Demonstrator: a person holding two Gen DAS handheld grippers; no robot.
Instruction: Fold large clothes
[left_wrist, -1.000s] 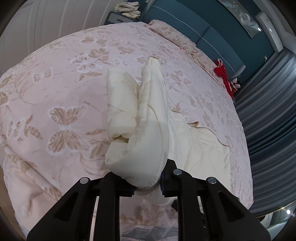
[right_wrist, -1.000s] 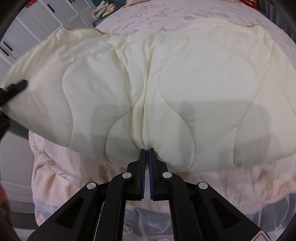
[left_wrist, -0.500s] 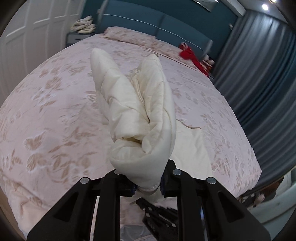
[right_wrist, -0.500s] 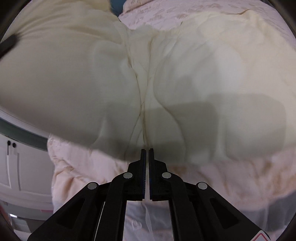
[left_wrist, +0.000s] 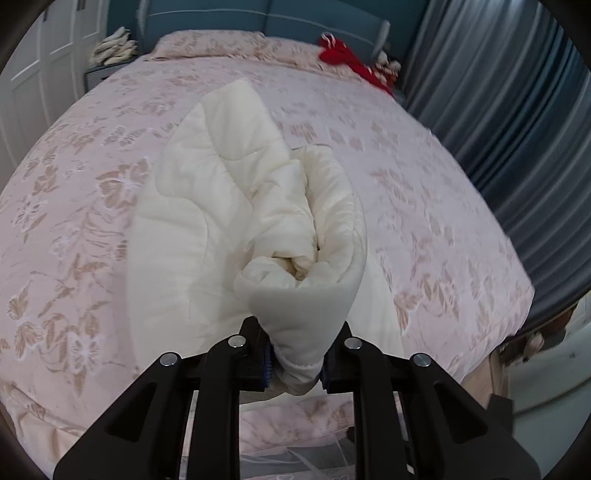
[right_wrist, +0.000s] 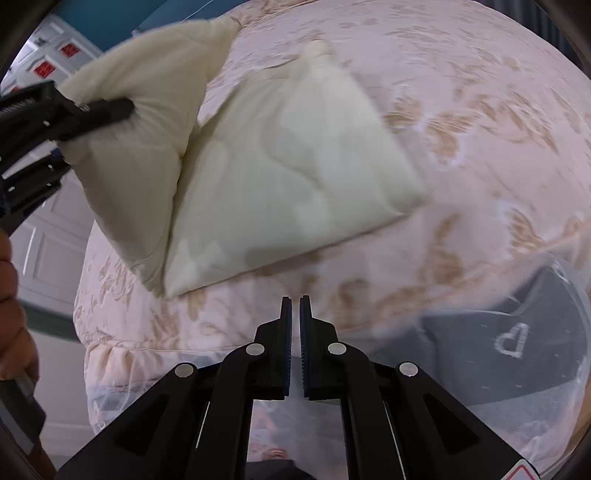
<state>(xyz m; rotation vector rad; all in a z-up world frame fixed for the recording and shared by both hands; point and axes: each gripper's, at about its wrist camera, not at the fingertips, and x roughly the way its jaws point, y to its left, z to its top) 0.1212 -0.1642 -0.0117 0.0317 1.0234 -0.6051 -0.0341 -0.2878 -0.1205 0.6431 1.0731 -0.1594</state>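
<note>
Quilt (left_wrist: 229, 206) held bunched at one corner over the bed (left_wrist: 424, 206), half folded.

In the left wrist view, the left gripper (left_wrist: 297, 363) at lower centre was clamped on a thick wad of the cream quilt, which ran up the middle of the frame and trailed onto the pink bedspread. In the right wrist view, that same gripper (right_wrist: 92, 110) appeared at the upper left, lifting one flap, while the rest of the quilt (right_wrist: 295, 166) lay as a folded slab in the centre, resting on the bed (right_wrist: 480, 110). The right gripper (right_wrist: 294, 306) at lower centre was closed on nothing, just below the quilt's near edge. The padded wad looked bulky for the jaws, so it might slip out. With one corner carried alone, the flap could land skewed or drag the slab askew.
</note>
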